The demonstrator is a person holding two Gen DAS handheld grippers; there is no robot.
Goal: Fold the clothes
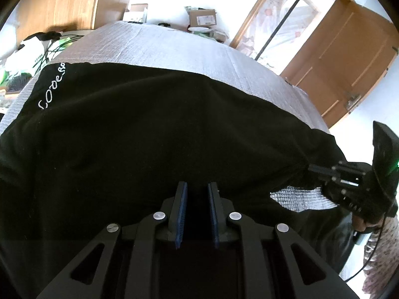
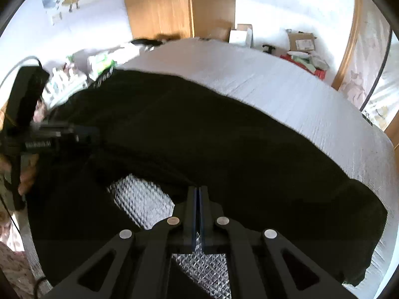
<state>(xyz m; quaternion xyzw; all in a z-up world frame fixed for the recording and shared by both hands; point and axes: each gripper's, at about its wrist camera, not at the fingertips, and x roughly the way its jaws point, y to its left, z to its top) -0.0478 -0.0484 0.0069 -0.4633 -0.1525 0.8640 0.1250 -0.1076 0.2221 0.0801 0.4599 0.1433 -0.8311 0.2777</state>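
In the left wrist view, a black garment (image 1: 149,129) lies spread over a silver quilted mat (image 1: 174,47), covering the mat's near part and leaving its far part bare. White lettering (image 1: 51,87) runs along the garment's far left edge. The left tongs (image 1: 197,189) stand narrowly parted over the garment's near edge, a plain gap between the blue pads (image 1: 183,211), with dark cloth lying in and below that gap; whether they pinch it cannot be told. To the right of the garment, the right tongs (image 1: 314,168) reach in from the side with their tips against a bunched corner of the cloth, and a small patch of mat shows just below that corner. Beyond the mat's far edge sit a cardboard box (image 1: 202,18) and a wooden door (image 1: 349,57) to its right. In the right wrist view, the same garment (image 2: 212,137) stretches across the mat (image 2: 274,79), whose far and right parts are uncovered. The right tongs (image 2: 198,189) are pressed together, pads meeting, with the garment's near edge caught between their tips. Just left of those tips a fold in the garment opens onto a patch of mat. At the garment's left edge, the left tongs (image 2: 94,134) come in blurred, their tips on the cloth. A wooden wardrobe (image 2: 159,5) stands beyond the mat.
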